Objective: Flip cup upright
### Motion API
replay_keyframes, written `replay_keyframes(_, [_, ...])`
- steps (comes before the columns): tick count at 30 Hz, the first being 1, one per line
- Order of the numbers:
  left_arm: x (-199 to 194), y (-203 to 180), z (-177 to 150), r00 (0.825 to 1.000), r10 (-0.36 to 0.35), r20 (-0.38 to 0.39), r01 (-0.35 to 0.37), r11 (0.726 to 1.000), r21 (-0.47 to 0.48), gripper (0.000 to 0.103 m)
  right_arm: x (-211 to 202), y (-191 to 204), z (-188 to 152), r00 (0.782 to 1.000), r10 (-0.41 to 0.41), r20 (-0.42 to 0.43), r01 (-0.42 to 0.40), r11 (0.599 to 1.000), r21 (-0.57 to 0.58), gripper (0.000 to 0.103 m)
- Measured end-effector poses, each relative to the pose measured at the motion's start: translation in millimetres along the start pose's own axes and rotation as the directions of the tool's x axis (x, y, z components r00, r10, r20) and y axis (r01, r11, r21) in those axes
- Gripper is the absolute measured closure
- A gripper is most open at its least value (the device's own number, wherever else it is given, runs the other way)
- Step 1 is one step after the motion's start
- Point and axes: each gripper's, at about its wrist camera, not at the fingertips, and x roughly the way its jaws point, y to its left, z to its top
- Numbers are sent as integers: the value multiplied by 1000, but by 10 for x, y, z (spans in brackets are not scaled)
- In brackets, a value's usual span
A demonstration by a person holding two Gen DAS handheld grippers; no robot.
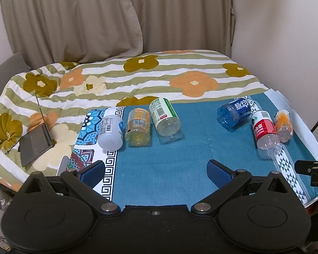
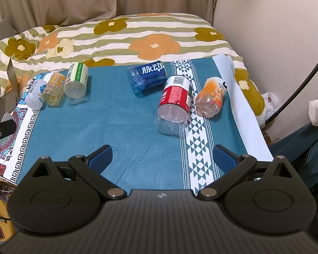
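Currently six cut-off bottle cups lie on their sides on a teal tablecloth [image 1: 159, 169], in two groups of three. On the left, the white cup [image 1: 110, 133] rests on the patterned border of the cloth, the yellow cup [image 1: 137, 128] lies just beside it, and the green-labelled cup [image 1: 164, 116] lies next to that one, tilted a little to the right. Well apart on the right, the blue cup [image 1: 233, 112] lies farthest back, the red-labelled cup [image 1: 265, 131] lies nearer on the white triangle stripe, and the orange cup [image 1: 283, 125] sits just beside it toward the cloth's right edge. All six show their closed bottoms toward the cameras.

Both grippers hover over the near part of the cloth, well short of any cup. The left gripper [image 1: 156, 170] has its blue-padded fingers [image 1: 91, 172] spread wide with nothing between them. The right gripper [image 2: 162, 157] is likewise spread wide and holds nothing; its fingers [image 2: 100, 158] frame bare cloth.

Behind the table lies a flowered quilt [image 1: 137, 78], with a laptop [image 1: 35, 141] on its left side and curtains [image 1: 95, 17] beyond.
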Motion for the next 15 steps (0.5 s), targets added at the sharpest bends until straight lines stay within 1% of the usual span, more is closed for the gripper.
replay_keyframes(15, [19, 14, 34, 1000, 1, 0, -1, 1000, -1, 0, -3, 4, 21, 1000, 1, -1, -1, 1000, -2, 0])
